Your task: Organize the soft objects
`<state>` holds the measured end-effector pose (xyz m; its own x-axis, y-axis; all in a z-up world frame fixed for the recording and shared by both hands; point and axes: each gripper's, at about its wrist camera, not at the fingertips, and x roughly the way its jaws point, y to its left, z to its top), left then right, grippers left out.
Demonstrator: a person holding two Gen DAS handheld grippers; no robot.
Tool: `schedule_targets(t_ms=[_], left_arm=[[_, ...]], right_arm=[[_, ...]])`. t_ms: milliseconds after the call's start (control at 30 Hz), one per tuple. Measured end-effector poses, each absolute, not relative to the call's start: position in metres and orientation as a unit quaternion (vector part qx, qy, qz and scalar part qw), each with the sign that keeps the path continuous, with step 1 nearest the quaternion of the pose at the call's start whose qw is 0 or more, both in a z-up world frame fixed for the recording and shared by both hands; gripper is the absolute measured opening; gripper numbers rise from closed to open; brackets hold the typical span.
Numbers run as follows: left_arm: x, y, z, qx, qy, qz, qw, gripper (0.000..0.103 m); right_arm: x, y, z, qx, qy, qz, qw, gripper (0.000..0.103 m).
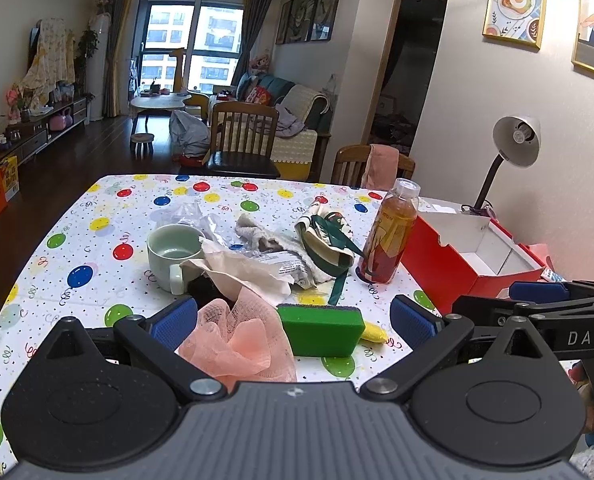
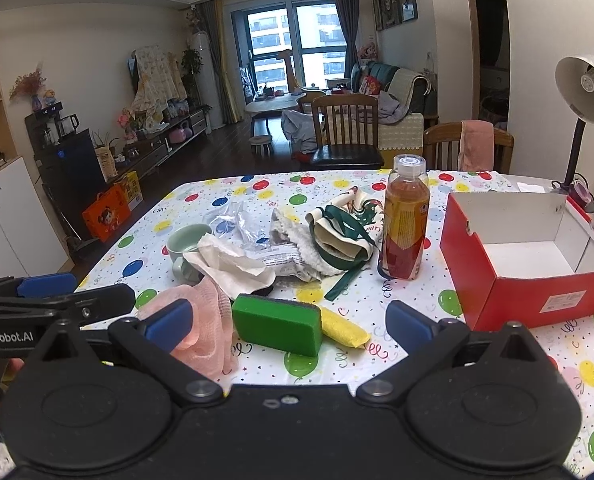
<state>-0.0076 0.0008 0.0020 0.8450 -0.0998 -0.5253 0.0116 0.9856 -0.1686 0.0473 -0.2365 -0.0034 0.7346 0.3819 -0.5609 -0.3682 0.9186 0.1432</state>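
A pink mesh bath puff [image 1: 237,340] lies at the near edge of the table [image 1: 77,240], touching the green sponge [image 1: 321,330] beside it, and a yellow cloth [image 1: 375,334] pokes out from behind the sponge's right end. Just beyond them sits a heap of soft things: a crumpled beige paper or cloth [image 1: 241,268], a grey fuzzy rag [image 1: 265,236], clear plastic wrapping [image 1: 213,220] and a cream pouch with green ribbon [image 1: 329,240]. A pale green mug [image 1: 173,256] stands at the heap's left, partly draped by the beige sheet, and a bottle of amber drink [image 1: 391,232] stands upright at its right. Further right, an open red box [image 2: 529,264] with a white, bare inside rests on the balloon-print cloth, near a desk lamp [image 2: 585,92]. The left gripper [image 1: 293,320] hovers low over the puff and sponge, its jaws spread wide and holding nothing. The right gripper [image 2: 289,322] hangs beside it, likewise wide apart and bare, with the sponge lying between its blue pads [image 2: 409,322].
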Motion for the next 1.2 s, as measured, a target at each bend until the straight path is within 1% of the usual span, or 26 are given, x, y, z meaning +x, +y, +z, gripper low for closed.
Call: schedule_targets(t_ms=[633, 900, 1200], left_arm=[[-0.001, -0.001, 0.002, -0.078, 0.278, -0.046, 0.956, 0.103], [0.007, 0.002, -0.001, -0.061, 0.274, -0.047, 0.959, 0.103], [0.022, 0.013, -0.013, -0.062, 0.283, -0.06, 0.955, 0.103]], right_arm=[[0.047, -0.24, -0.003, 0.01, 0.298, 0.191, 0.935, 0.103], [0.048, -0.239, -0.003, 0.007, 0.298, 0.192, 0.935, 0.103], [0.078, -0.236, -0.011, -0.008, 0.304, 0.207, 0.93, 0.102]])
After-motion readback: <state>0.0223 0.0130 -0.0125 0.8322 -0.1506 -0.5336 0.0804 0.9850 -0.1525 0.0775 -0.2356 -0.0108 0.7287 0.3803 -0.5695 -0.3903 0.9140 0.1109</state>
